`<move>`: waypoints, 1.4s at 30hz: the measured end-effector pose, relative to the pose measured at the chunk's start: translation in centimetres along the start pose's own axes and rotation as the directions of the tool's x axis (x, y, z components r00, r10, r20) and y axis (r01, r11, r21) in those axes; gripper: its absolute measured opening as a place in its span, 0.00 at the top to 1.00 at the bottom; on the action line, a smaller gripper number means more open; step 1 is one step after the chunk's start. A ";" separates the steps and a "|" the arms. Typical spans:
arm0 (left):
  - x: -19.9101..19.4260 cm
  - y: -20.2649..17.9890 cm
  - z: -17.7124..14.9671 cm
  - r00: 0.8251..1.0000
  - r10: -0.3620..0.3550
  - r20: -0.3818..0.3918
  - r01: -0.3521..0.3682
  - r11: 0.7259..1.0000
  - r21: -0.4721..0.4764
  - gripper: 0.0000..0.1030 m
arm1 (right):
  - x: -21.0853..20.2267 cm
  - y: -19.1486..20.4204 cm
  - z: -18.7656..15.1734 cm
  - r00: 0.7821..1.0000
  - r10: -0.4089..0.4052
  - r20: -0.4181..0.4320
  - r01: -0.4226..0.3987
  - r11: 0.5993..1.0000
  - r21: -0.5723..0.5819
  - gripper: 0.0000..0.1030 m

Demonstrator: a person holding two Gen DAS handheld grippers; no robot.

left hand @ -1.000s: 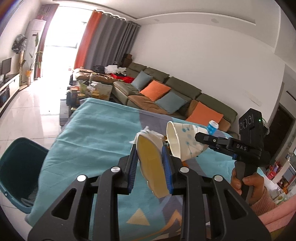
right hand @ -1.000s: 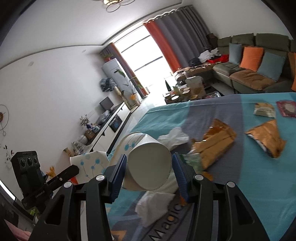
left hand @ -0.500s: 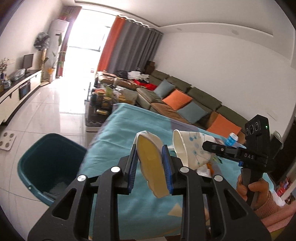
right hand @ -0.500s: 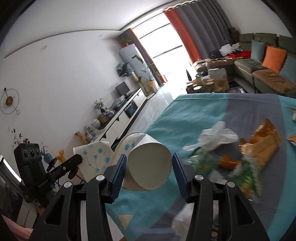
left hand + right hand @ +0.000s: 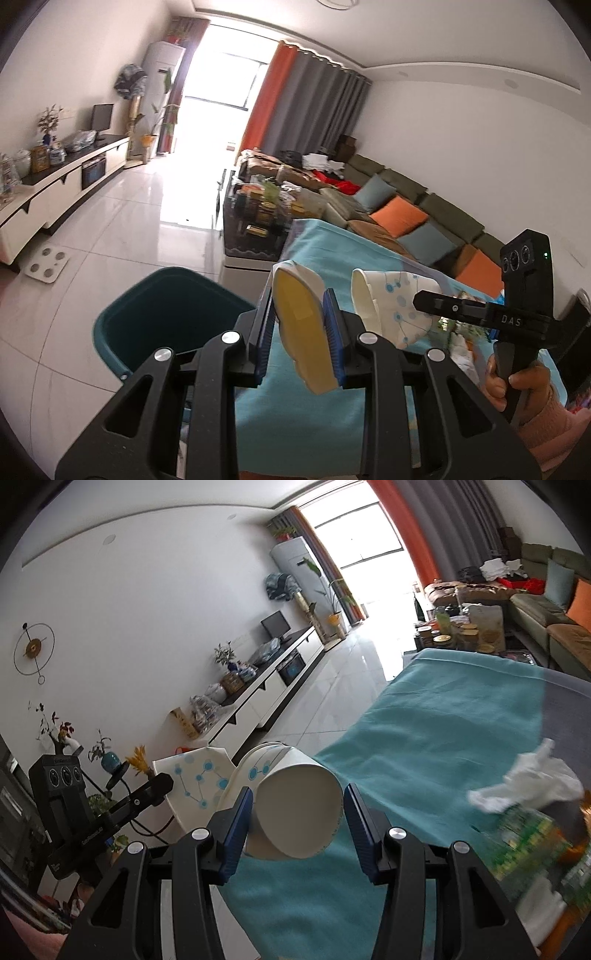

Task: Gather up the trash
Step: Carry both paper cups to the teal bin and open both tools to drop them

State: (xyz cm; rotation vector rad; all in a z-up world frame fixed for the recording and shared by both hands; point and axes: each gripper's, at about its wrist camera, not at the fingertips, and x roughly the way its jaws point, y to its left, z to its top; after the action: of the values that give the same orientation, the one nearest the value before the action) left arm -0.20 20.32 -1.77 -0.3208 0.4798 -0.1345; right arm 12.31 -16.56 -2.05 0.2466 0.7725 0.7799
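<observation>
My left gripper is shut on a squashed paper cup whose yellowish inside faces the camera. It hangs over the left edge of the table, with the teal bin on the floor below and to the left. My right gripper is shut on a white paper cup with blue dots, base towards the camera. In the left wrist view that cup and the right gripper, held by a hand, sit close on the right. The left gripper with its flattened cup appears left of the right one.
A teal cloth covers the table. A crumpled white tissue and a green wrapper lie on it at the right. A cluttered coffee table and a sofa stand beyond; a TV unit lines the left wall.
Both grippers have swung left together, each keeping its cup. The bin has come more into the left wrist view; the snack bags have slid out of the right wrist view.
</observation>
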 end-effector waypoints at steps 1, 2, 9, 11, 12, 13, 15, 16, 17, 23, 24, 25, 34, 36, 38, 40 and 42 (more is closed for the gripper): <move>-0.2 0.4 0.0 1.000 0.010 0.002 -0.010 1.000 -0.005 0.74 | 0.4 0.3 0.2 1.000 0.005 -0.007 -0.005 1.000 -0.004 0.53; -0.4 1.0 0.1 1.000 0.021 0.003 -0.021 1.000 -0.011 0.74 | 0.9 0.6 0.4 1.000 0.010 -0.014 -0.010 1.000 -0.009 0.53; -0.6 3.8 0.4 0.996 0.085 -0.004 -0.085 0.996 -0.040 0.74 | 4.5 2.5 1.6 0.998 0.013 -0.058 -0.016 0.999 -0.051 0.53; -0.6 4.4 0.4 0.995 0.101 -0.009 -0.101 0.994 -0.045 0.74 | 5.3 2.8 1.8 0.998 0.011 -0.069 -0.015 0.998 -0.059 0.53; -0.5 4.7 0.4 0.994 0.109 -0.012 -0.110 0.993 -0.048 0.74 | 5.9 3.0 1.9 0.997 0.011 -0.078 -0.016 0.998 -0.062 0.53; -0.5 4.9 0.4 0.993 0.117 -0.016 -0.118 0.992 -0.050 0.74 | 6.2 3.3 1.9 0.997 0.008 -0.082 -0.014 0.998 -0.065 0.53; -0.4 5.5 0.3 0.991 0.130 -0.023 -0.131 0.990 -0.054 0.74 | 7.2 3.7 2.1 0.995 0.007 -0.096 -0.014 0.997 -0.073 0.53; -0.3 5.7 0.3 0.990 0.136 -0.027 -0.138 0.989 -0.056 0.74 | 7.4 3.8 2.0 0.995 0.004 -0.100 -0.011 0.997 -0.077 0.53; 0.1 5.5 0.4 0.989 0.143 -0.030 -0.144 0.988 -0.057 0.74 | 7.7 3.8 2.1 0.995 0.002 -0.105 -0.010 0.997 -0.080 0.53; 1.9 6.9 0.1 0.981 0.182 -0.062 -0.186 0.980 -0.066 0.74 | 10.3 4.6 2.8 0.990 -0.013 -0.144 0.000 0.995 -0.095 0.53; 2.1 7.2 0.1 0.980 0.187 -0.070 -0.192 0.979 -0.068 0.74 | 10.8 4.6 2.8 0.988 -0.018 -0.152 0.004 0.995 -0.097 0.53; 2.4 7.4 0.0 0.979 0.191 -0.074 -0.196 0.978 -0.072 0.74 | 11.2 4.7 2.8 0.987 -0.025 -0.158 0.009 0.995 -0.099 0.53; 6.4 9.2 -0.7 0.969 0.211 -0.132 -0.226 0.968 -0.107 0.74 | 15.0 5.8 2.6 0.975 -0.086 -0.207 0.059 0.989 -0.133 0.53; 7.2 9.5 -0.8 0.966 0.217 -0.141 -0.233 0.966 -0.109 0.74 | 15.8 5.9 2.5 0.970 -0.096 -0.222 0.066 0.988 -0.136 0.53; 7.9 9.7 -0.8 0.965 0.216 -0.148 -0.234 0.966 -0.113 0.73 | 16.2 5.9 2.4 0.968 -0.104 -0.230 0.072 0.987 -0.142 0.53; 8.5 10.0 -0.8 0.963 0.221 -0.154 -0.240 0.964 -0.117 0.72 | 16.8 6.2 2.2 0.964 -0.108 -0.245 0.073 0.986 -0.148 0.53; 9.0 10.4 -1.0 0.963 0.216 -0.161 -0.237 0.964 -0.123 0.70 | 17.1 6.2 2.1 0.962 -0.109 -0.252 0.073 0.986 -0.149 0.53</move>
State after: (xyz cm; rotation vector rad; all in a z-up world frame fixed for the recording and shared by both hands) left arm 7.76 27.98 -9.95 -0.3933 0.6696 0.1008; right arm 18.28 0.13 -6.74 -0.0184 0.9650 0.7833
